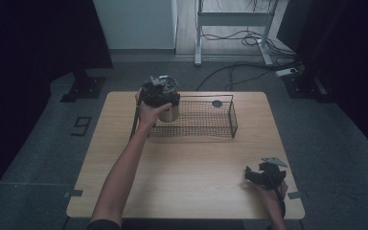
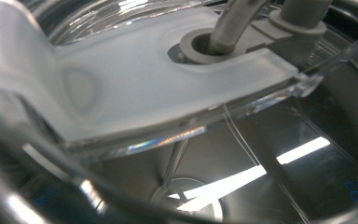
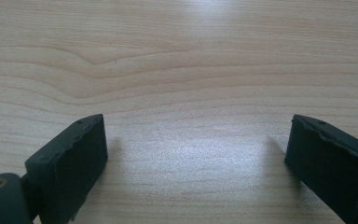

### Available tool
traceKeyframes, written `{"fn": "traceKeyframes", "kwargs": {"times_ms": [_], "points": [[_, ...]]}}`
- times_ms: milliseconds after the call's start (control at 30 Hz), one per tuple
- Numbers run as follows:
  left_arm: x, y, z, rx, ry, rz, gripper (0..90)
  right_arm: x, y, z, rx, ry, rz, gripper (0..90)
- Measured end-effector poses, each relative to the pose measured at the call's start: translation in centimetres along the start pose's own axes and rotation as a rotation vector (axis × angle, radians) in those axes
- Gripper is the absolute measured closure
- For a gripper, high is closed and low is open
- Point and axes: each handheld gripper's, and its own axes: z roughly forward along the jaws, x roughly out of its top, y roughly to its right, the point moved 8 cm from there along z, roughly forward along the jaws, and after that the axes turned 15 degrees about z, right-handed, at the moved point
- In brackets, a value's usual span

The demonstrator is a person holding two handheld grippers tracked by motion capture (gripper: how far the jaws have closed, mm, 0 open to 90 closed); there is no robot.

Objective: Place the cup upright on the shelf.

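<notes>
A metal cup (image 1: pixel 169 113) with a shiny wall is standing at the 9 o'clock end of a wire basket (image 1: pixel 220 123), which is lying toward the 12 o'clock side of the bench (image 1: pixel 187 167); whether the cup is sitting inside the basket's end or just against it I cannot tell. In the left gripper view a clear lid (image 2: pixel 168 88) with a frosted flap is lying across the cup's mouth, a straw (image 2: pixel 230 21) is passing through a grey grommet (image 2: pixel 205 46), and light is glaring off the polished inside. I am judging the cup stiff and fairly light if empty, but its smooth wall is looking slippery, and the clear lid and thin straw are looking like the weak parts, so a hold on the rim or around the wall is seeming safer than one on the flap or straw. The left tool (image 1: pixel 159 92) is hanging right over the cup's mouth, in the person's hand; whether it is spread or pinching the cup I cannot tell. A small dark disc (image 1: pixel 217 103) is lying in the basket near its 1 o'clock corner. The right tool (image 1: pixel 263 175) is resting low at the bench's 5 o'clock corner, well apart from the cup, its jaws standing wide over bare wood and holding nothing
</notes>
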Motion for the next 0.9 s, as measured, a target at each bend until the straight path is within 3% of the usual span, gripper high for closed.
{"fn": "traceKeyframes", "kwargs": {"times_ms": [267, 900], "points": [[-0.9, 0.4, 2.0, -0.012, -0.019, -0.01, 4.3, 0.0, 0.0, 0.0, -0.001, 0.001, 0.0, 5.4], [-2.8, 1.2, 4.0, -0.008, -0.056, -0.025, 4.3, 0.0, 0.0, 0.0, -0.002, 0.003, 0.001, 5.8]]}}
